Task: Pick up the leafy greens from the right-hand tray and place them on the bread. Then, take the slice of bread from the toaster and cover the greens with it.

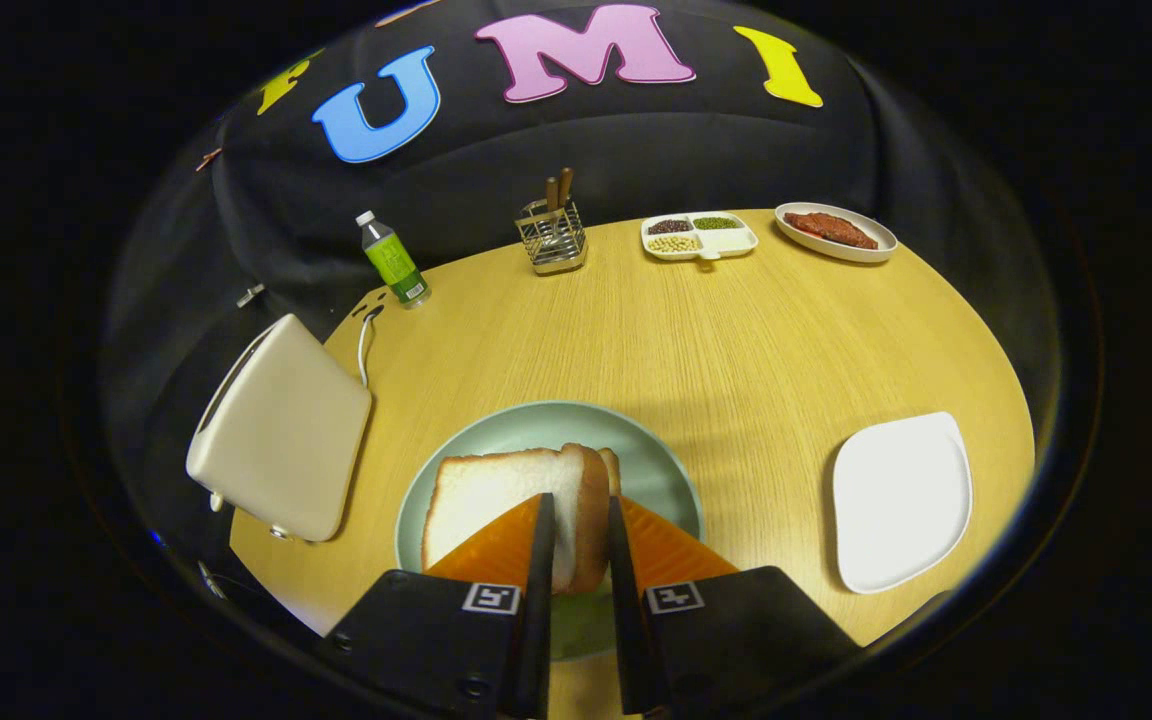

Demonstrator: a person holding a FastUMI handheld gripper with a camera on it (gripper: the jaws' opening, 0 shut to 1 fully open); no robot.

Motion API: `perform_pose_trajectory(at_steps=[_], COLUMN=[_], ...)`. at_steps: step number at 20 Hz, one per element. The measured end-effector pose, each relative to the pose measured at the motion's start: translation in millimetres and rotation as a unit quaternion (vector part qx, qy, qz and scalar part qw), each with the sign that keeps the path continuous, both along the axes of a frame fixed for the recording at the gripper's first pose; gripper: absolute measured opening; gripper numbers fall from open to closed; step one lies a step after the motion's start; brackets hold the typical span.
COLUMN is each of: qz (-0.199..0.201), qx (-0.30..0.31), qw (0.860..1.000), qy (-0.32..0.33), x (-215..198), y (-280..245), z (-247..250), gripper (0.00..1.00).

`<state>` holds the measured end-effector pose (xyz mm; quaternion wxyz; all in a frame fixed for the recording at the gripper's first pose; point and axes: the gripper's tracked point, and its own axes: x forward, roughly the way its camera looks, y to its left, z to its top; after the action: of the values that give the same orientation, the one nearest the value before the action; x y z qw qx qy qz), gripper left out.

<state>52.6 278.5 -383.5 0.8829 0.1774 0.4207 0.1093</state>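
Note:
My gripper (577, 506) is shut on a slice of white bread (496, 492), with both fingers pressing on its browned crust edge. The slice stands on edge, its pale face turned toward the toaster side, and it hangs over the pale green plate (536, 412) just ahead of me. Behind the held slice a second bit of brown crust (613, 466) peeks out; what lies under it is hidden. A cream toaster (281, 430) sits to the left of the plate. To the right of the plate lies the white tray (901, 500), its surface bare.
Along the far edge of the round wooden table stand a green-labelled bottle (391, 260), a wire utensil holder (551, 235), a divided dish of beans (699, 235) and a plate of red meat (834, 230). The toaster's cord (366, 345) trails behind it.

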Motion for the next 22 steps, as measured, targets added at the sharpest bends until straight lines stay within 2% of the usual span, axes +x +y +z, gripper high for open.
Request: perform_pose_trajectory(at_steps=[4,9,10,12,17,22], qz=[0.019,0.028,0.026,0.026,0.023,-0.001], qx=[-0.037,-0.036,-0.036,-0.039,-0.037,-0.011], qw=[0.999,0.999,0.999,0.999,0.998,0.997], qy=[0.003,-0.017,-0.02,-0.025,-0.041,-0.073], x=[-6,2,2,0,0,9], y=[-11,-17,-19,-23,-37,-57], z=[-12,-2,0,4,23,83], gripper=[0.48,0.7,0.83,1.0,0.99,0.99])
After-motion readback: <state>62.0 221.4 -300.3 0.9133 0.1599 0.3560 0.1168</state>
